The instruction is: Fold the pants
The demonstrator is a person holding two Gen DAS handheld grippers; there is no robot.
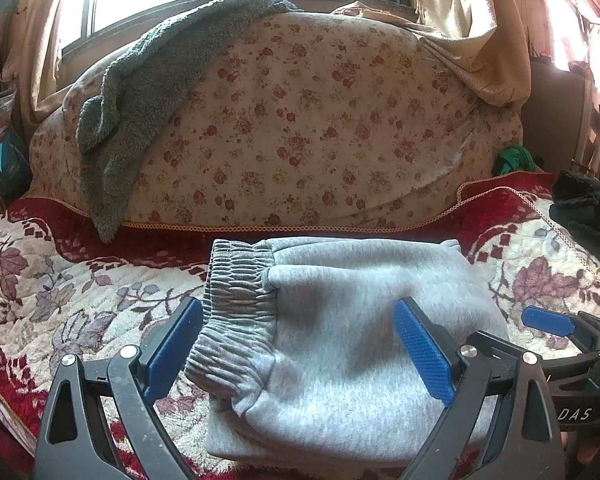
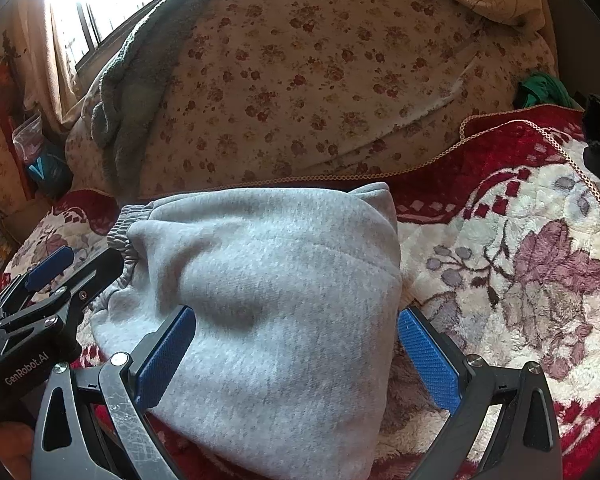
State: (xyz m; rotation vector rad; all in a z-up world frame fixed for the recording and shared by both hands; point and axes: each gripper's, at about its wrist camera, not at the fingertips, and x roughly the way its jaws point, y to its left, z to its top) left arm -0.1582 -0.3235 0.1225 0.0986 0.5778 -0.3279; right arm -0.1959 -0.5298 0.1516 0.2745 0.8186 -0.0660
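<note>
The grey sweatpants [image 1: 340, 332] lie folded into a thick bundle on the red and cream floral blanket [image 1: 60, 292], ribbed cuffs [image 1: 236, 312] stacked at the bundle's left side. My left gripper [image 1: 298, 346] hovers open over the bundle's near-left part, its blue pads [image 1: 424, 352] straddling cuffs and cloth without pinching them. In the right wrist view the same pants [image 2: 276, 300] fill the middle. My right gripper [image 2: 296, 354] is open too, wide around the bundle's right edge, nothing clamped. The left gripper [image 2: 48, 276] shows at the left edge there.
A flower-print quilt roll [image 1: 300, 120] rises behind the pants, with a grey fleece garment [image 1: 140, 92] draped over its left end. A green cloth [image 1: 514, 158] and a black item [image 1: 584, 208] sit at the right. Curtains [image 1: 472, 20] and bright windows lie behind.
</note>
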